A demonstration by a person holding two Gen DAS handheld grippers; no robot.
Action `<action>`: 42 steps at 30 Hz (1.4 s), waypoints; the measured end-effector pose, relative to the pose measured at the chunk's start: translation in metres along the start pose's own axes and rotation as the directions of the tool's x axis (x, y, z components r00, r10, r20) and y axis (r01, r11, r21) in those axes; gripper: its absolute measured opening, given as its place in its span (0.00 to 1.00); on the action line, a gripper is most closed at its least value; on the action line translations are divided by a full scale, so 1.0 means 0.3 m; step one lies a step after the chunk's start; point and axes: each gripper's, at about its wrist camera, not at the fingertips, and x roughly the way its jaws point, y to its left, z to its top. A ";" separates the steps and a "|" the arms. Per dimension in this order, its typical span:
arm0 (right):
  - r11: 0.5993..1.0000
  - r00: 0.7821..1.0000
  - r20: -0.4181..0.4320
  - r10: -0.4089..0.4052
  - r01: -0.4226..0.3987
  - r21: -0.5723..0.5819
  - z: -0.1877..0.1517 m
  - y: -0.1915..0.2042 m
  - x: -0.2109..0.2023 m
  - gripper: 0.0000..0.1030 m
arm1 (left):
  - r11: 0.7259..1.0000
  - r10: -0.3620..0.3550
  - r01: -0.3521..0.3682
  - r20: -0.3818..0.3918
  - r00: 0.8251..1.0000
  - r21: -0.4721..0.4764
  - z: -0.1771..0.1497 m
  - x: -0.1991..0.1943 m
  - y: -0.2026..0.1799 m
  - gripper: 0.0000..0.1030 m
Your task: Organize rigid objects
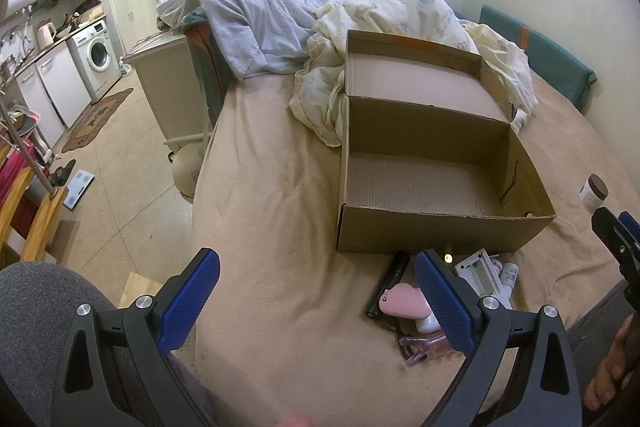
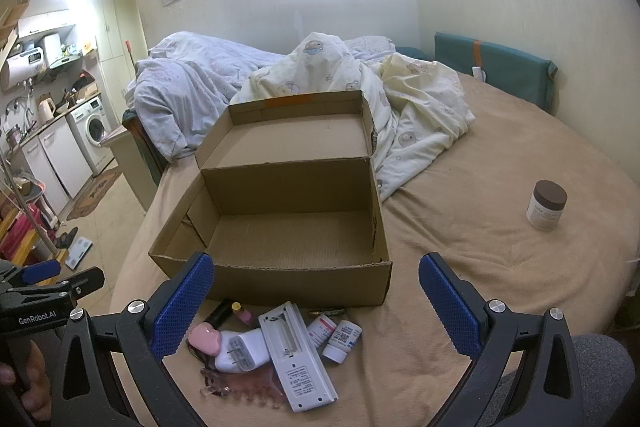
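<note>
An open, empty cardboard box (image 2: 280, 279) sits on the tan bed; it also shows in the left wrist view (image 1: 440, 231). In front of it lies a pile: a white remote (image 2: 298, 359), a pink heart-shaped item (image 2: 205, 343), a white charger (image 2: 242, 351), two small white bottles (image 2: 340, 341), a black flashlight (image 1: 390, 283) and a pink hair clip (image 2: 240, 393). A brown-lidded jar (image 2: 546, 205) stands apart at the right. My left gripper (image 1: 316, 301) is open and empty, left of the pile. My right gripper (image 2: 314, 301) is open and empty above the pile.
Crumpled duvets (image 2: 360, 95) lie behind the box. A green cushion (image 2: 496, 71) leans on the far wall. The bed's left edge drops to a tiled floor (image 1: 120, 195) with a cabinet, a scale and a kitchen area with a washing machine (image 1: 98, 57).
</note>
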 end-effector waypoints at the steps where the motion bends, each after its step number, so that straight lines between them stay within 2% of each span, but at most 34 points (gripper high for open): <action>1: 1.000 1.000 0.000 0.000 0.000 0.000 0.000 0.000 0.000 1.00 | 1.000 0.000 0.000 0.000 1.000 0.000 0.000 0.000 0.000 0.95; 37: 1.000 1.000 -0.004 -0.002 0.002 -0.007 -0.007 0.003 0.005 1.00 | 1.000 -0.001 0.001 -0.002 1.000 0.000 -0.001 0.000 0.002 0.95; 42: 1.000 1.000 -0.017 0.006 -0.006 -0.001 -0.008 -0.001 0.009 1.00 | 1.000 -0.026 0.026 -0.042 0.999 -0.007 -0.004 0.016 0.014 0.95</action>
